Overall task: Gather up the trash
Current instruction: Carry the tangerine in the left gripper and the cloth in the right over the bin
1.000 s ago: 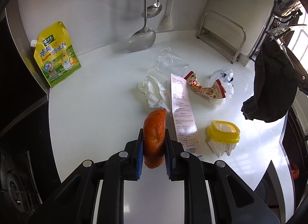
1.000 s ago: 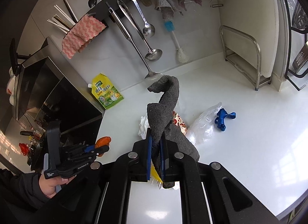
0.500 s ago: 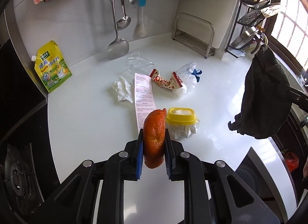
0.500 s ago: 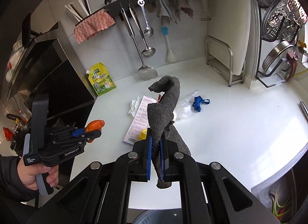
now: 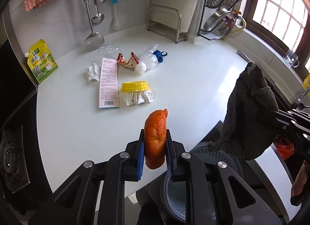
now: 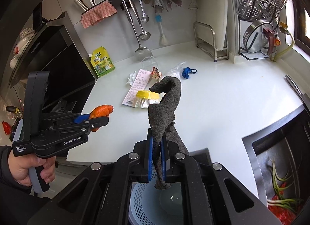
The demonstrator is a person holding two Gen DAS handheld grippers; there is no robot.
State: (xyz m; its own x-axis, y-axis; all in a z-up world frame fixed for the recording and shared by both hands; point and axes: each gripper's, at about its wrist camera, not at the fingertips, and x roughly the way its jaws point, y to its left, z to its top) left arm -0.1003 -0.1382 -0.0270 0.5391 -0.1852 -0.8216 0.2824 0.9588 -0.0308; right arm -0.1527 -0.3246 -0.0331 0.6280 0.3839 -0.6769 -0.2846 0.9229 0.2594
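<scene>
White glossy table (image 5: 193,81), curved front edge, in a kitchen corner. Back wall carries a rail with a pink cloth (image 6: 98,13), ladles and a brush. Stove (image 5: 11,159) at left, sink (image 6: 275,167) at right with green stalks and red scraps in it. Steel rack (image 5: 166,21) stands at the back corner.

Left tool (image 5: 155,143): pads clamped on an orange peel (image 5: 156,138), held over the table's front edge. Right tool (image 6: 157,147): pads clamped on a dark grey rag (image 6: 166,112), which stands up above the pads and hangs below them.

Perforated bin (image 6: 147,196) sits below the table edge, directly under the right tool; the rag's lower end hangs over its opening. In the left view the bin (image 5: 217,157) lies just right of the peel.

Trash on the table, well apart from both tools: leaflet (image 5: 108,83), yellow lid (image 5: 134,86) on crumpled foil, white tissue (image 5: 93,71), red-patterned wrapper (image 5: 128,61), clear bag (image 5: 149,60) with a blue tie (image 5: 159,54). Yellow pouch (image 5: 41,61) leans at the left wall.

Table bare between the trash cluster and the front edge; right half open up to the sink.
</scene>
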